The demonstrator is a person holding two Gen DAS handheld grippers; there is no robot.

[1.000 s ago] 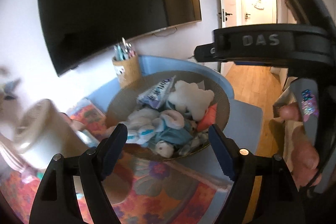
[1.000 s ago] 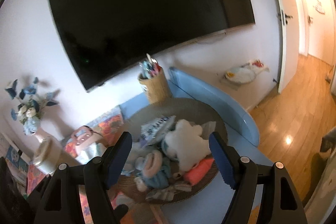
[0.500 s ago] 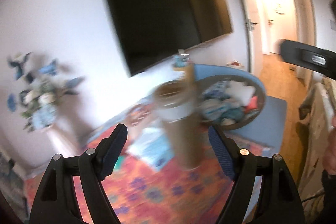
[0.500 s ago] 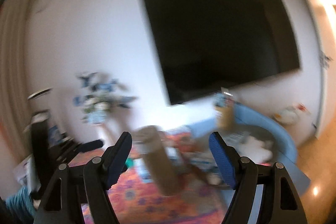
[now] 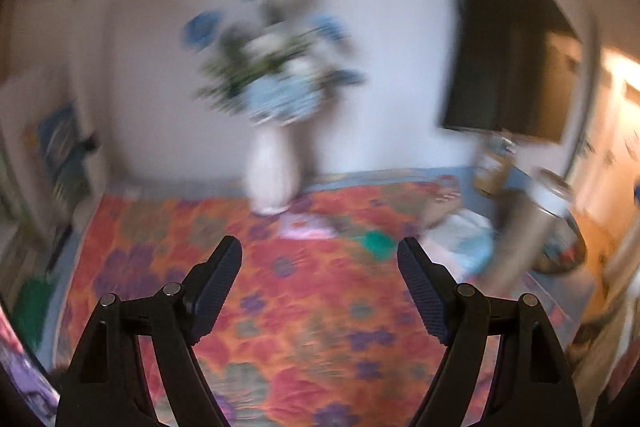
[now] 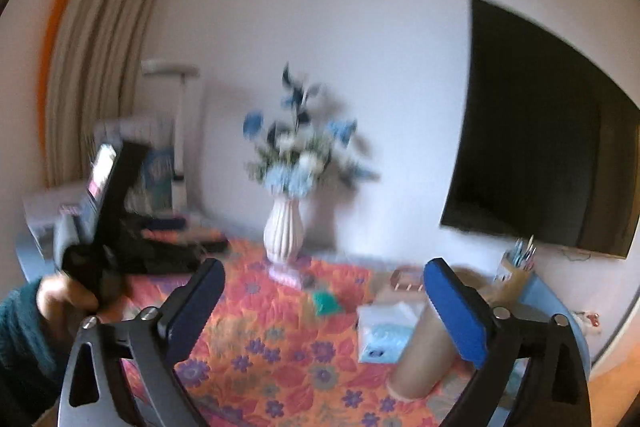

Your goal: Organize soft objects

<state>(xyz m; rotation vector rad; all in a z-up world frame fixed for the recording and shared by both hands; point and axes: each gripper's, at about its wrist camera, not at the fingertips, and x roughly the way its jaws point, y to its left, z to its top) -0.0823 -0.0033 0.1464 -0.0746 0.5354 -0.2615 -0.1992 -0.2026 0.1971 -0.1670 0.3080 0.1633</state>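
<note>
Blurred basket (image 5: 560,251) — orientation unreadable, far right.

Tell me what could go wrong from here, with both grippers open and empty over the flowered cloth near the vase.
The white vase of flowers stands tall and narrow on the flowered cloth, so a sideways sweep by the right gripper could tip it. The upright tan cylinder sits just beside that gripper's right finger and could topple. The left gripper view is badly blurred, so aiming by it looks unreliable.
</note>
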